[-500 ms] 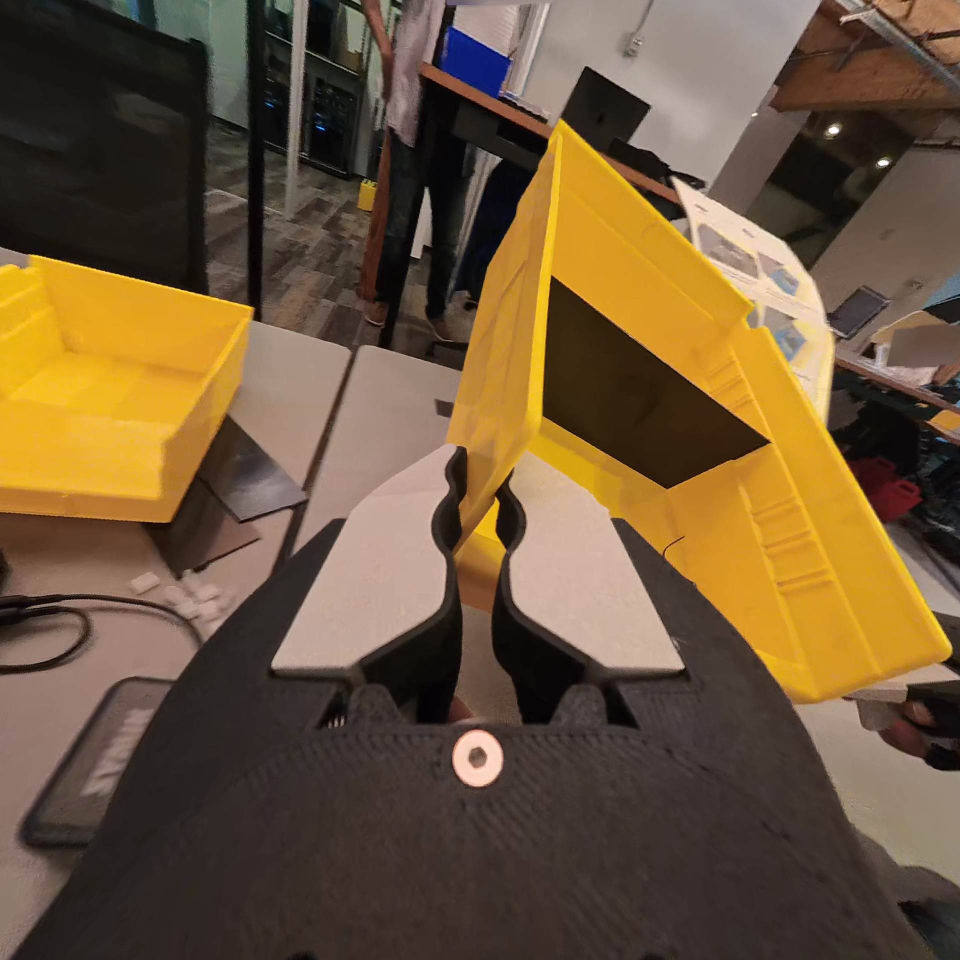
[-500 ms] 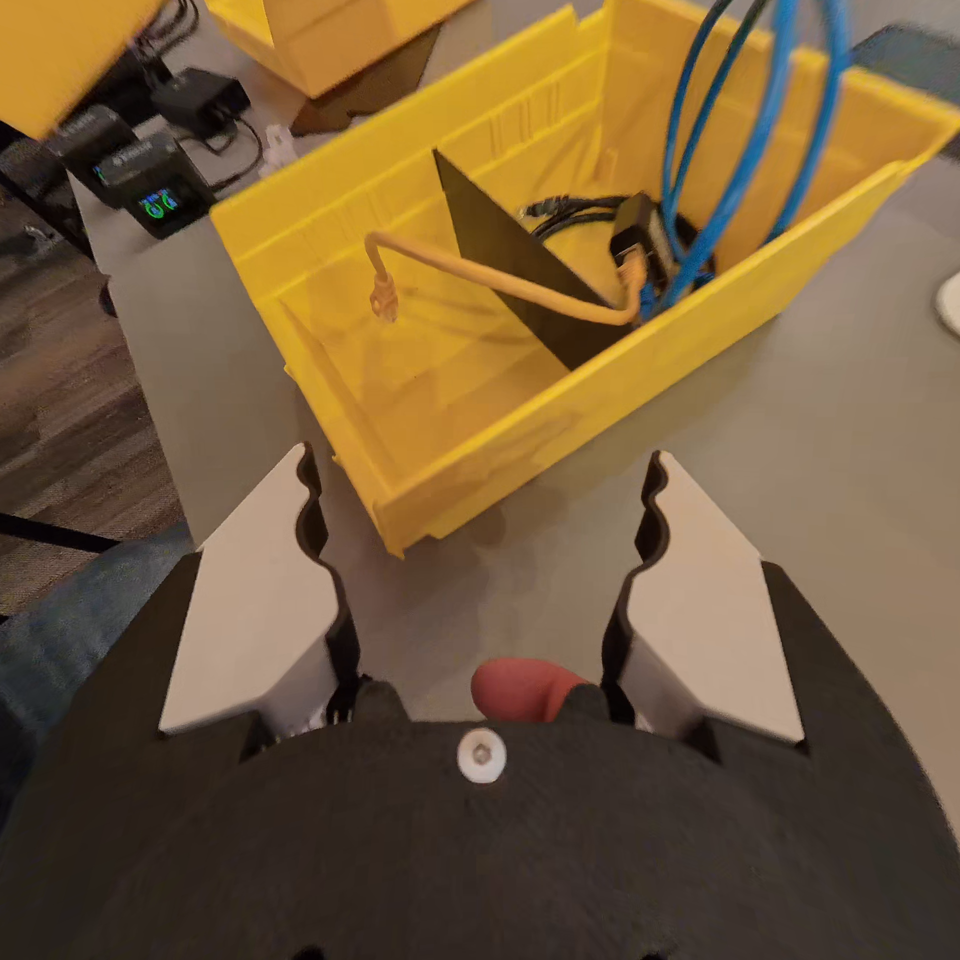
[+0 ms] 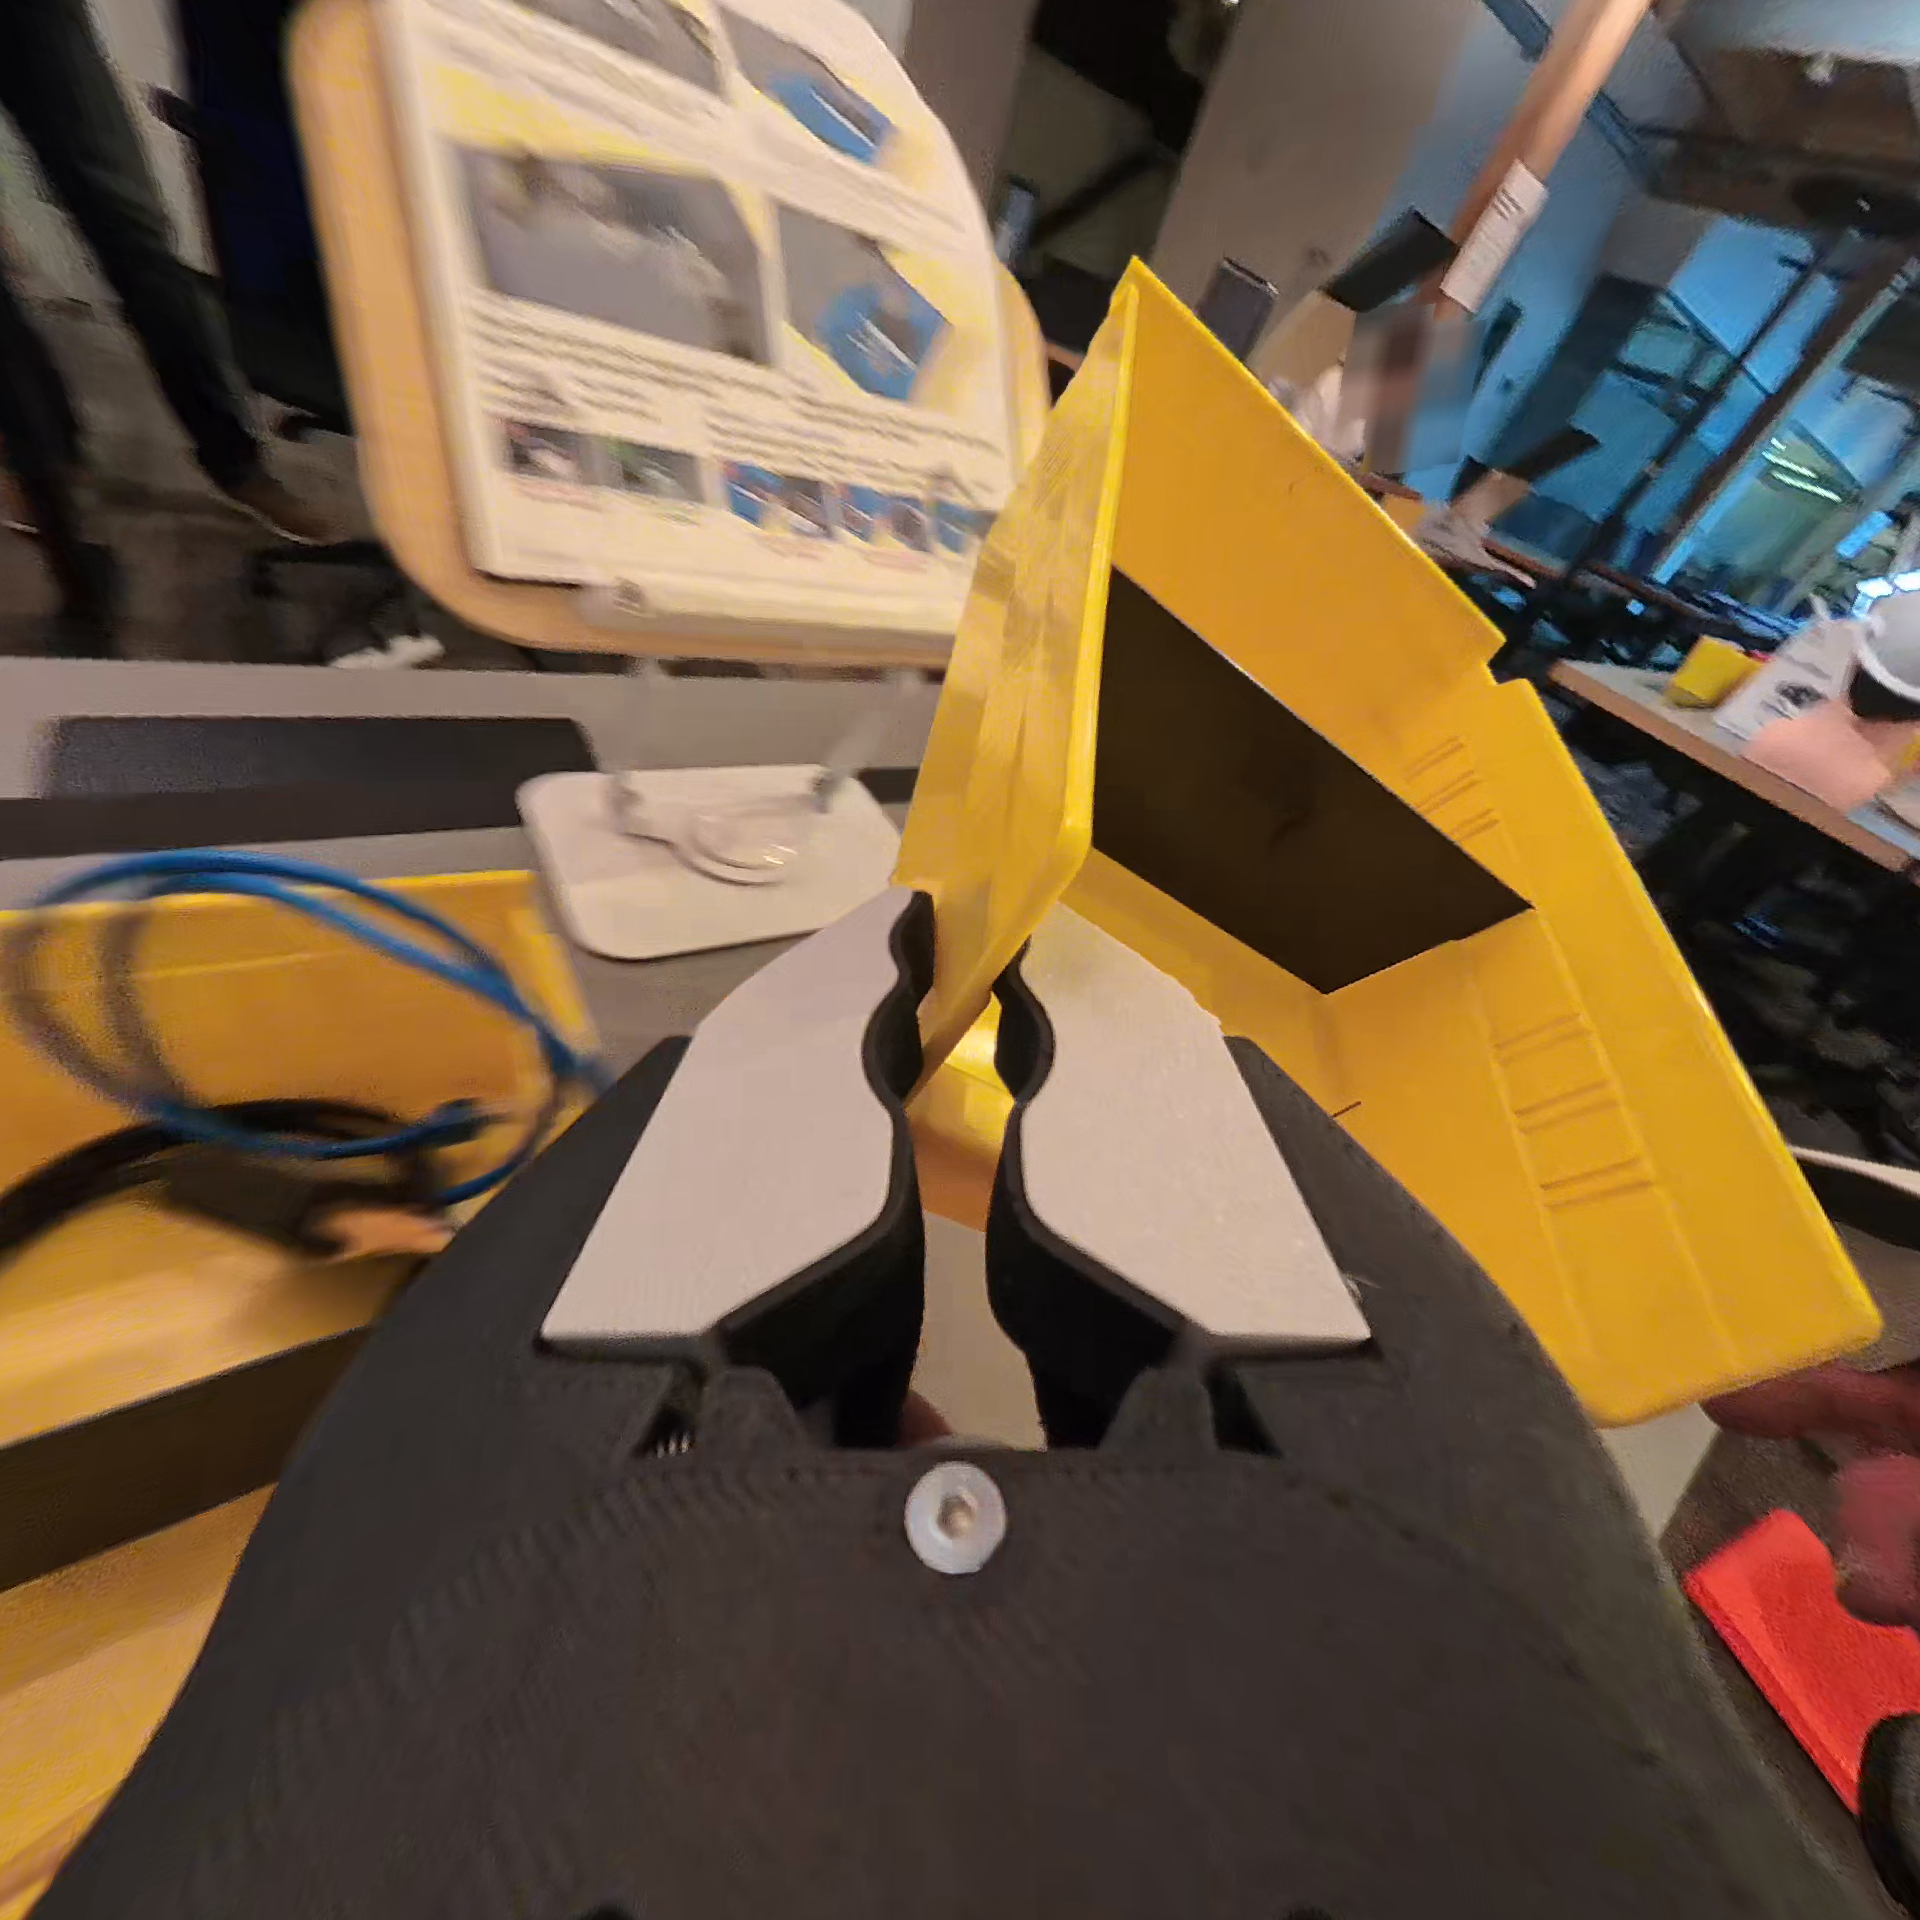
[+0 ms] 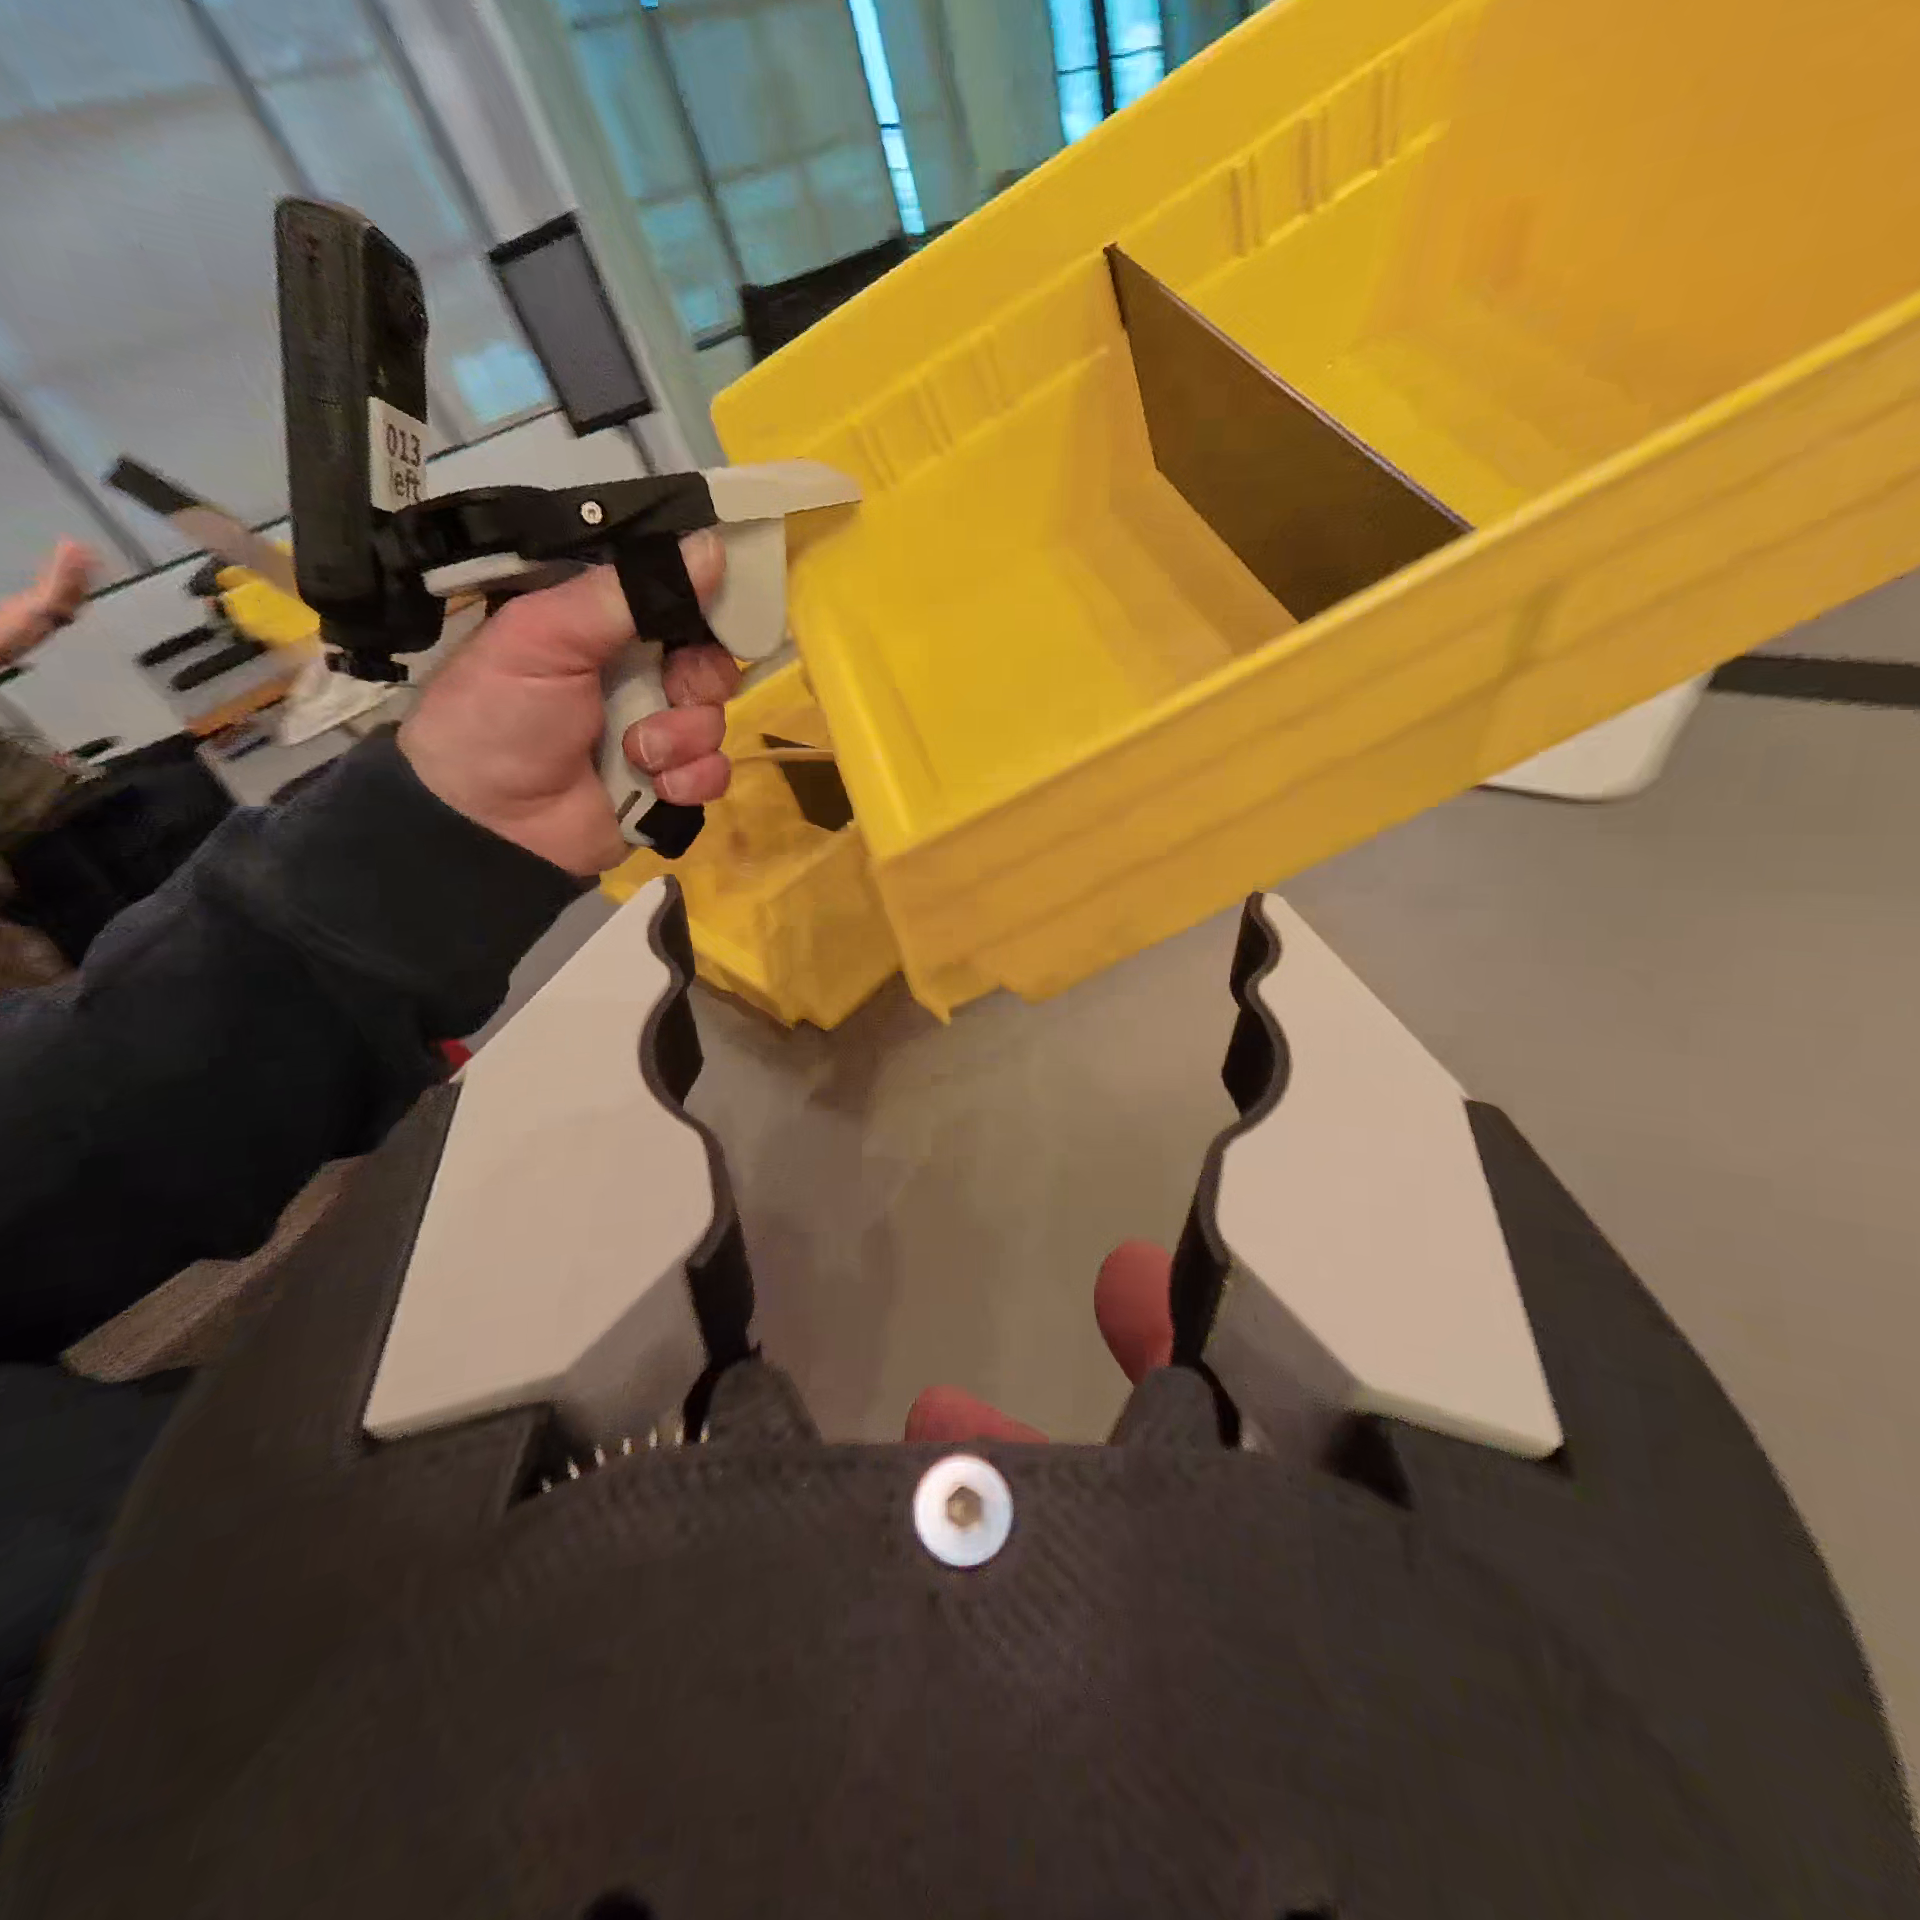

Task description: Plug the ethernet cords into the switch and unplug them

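Aloft, tilted: empty bin [image 3: 1351, 831], wall pinched in left gripper [image 3: 961, 956]. Below, right gripper [image 4: 961, 935] spread wide over bare table [image 4: 1558, 987]. Behind, second bin [image 3: 260, 987] with blue cords [image 3: 312, 883].

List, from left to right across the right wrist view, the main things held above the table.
Dark sleeve → hand → left gripper, shut on the end wall of the lifted yellow bin → black divider inside that bin.
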